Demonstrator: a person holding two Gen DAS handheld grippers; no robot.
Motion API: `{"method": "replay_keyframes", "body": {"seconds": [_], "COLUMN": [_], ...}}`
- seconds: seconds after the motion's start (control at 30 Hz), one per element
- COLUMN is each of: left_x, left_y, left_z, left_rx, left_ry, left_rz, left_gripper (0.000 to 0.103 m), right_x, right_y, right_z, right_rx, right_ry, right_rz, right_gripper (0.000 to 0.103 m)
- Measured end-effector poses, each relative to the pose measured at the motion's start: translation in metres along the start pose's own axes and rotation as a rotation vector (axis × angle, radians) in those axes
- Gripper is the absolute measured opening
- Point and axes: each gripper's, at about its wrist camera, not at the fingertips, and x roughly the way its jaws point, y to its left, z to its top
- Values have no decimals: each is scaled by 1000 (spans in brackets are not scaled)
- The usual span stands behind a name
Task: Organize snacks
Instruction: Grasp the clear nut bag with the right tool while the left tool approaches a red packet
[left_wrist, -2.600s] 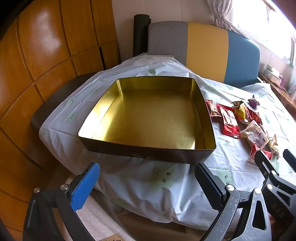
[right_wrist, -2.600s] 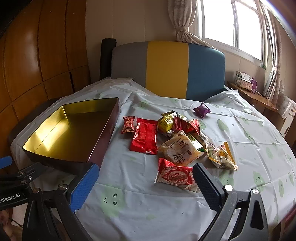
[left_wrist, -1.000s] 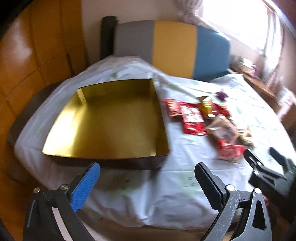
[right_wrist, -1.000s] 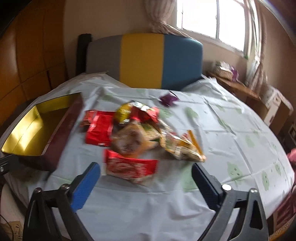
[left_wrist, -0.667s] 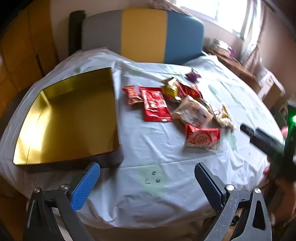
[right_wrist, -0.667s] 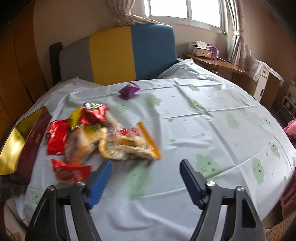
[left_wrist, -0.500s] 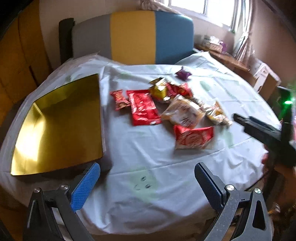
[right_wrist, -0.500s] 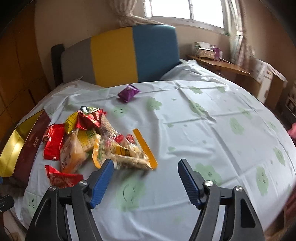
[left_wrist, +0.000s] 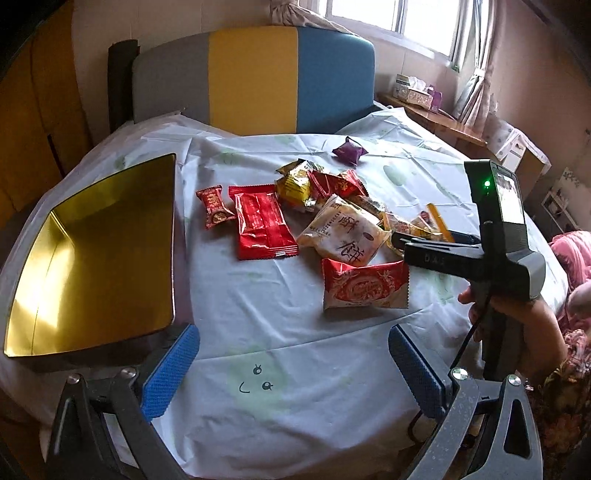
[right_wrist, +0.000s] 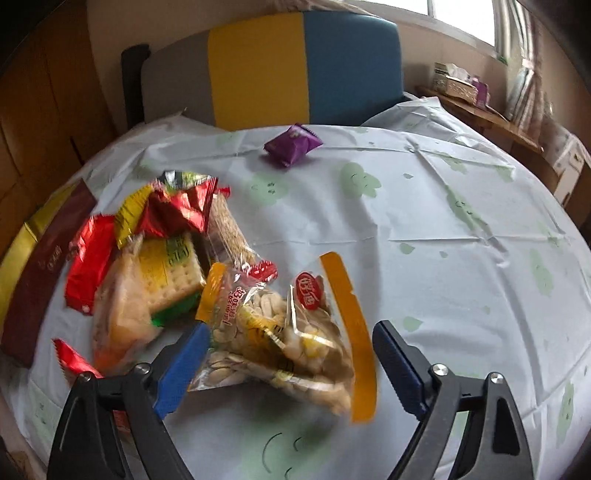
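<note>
Gold tin (left_wrist: 92, 258) interior visible only in left view

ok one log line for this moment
left gripper: open, empty | right gripper: open, jaws just widened, straddling seed packet | gold tin: empty

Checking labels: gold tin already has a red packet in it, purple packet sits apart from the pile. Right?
Not quite. The left wrist view shows the gold tin empty; the red packet lies on the tablecloth beside it. The purple packet does sit apart from the pile.
</note>
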Motion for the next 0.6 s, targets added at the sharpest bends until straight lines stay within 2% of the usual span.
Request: {"method": "replay_keyframes", "body": {"seconds": [0.03, 0.13, 0.33, 0.5, 0.53, 0.6], "left_x": [2, 9, 26, 49, 53, 62], "left_y": [0, -2, -10, -19, -21, -25], "left_z": [0, 3, 16, 37, 41, 47], "left_rx": [1, -12, -15, -37, -31, 3], "left_ry": [3, 10, 17, 48, 40, 39], "left_rz": [-1, -13, 1, -47, -38, -9], "left_gripper": [103, 102, 98, 95, 92, 73], "right_x": [-1, -5, -10, -10, -10, -10], "right_y": [0, -4, -26, -39, -39, -39], "right_z": [-2, -3, -9, -13, -14, -13], "right_rx": [-11, 11, 127, 189, 189, 187], "right_ry": [-22, -41, -92, -108, -109, -109], "right_rz": [8, 36, 76, 103, 103, 99], "right_gripper": [77, 68, 63, 63, 64, 64]}}
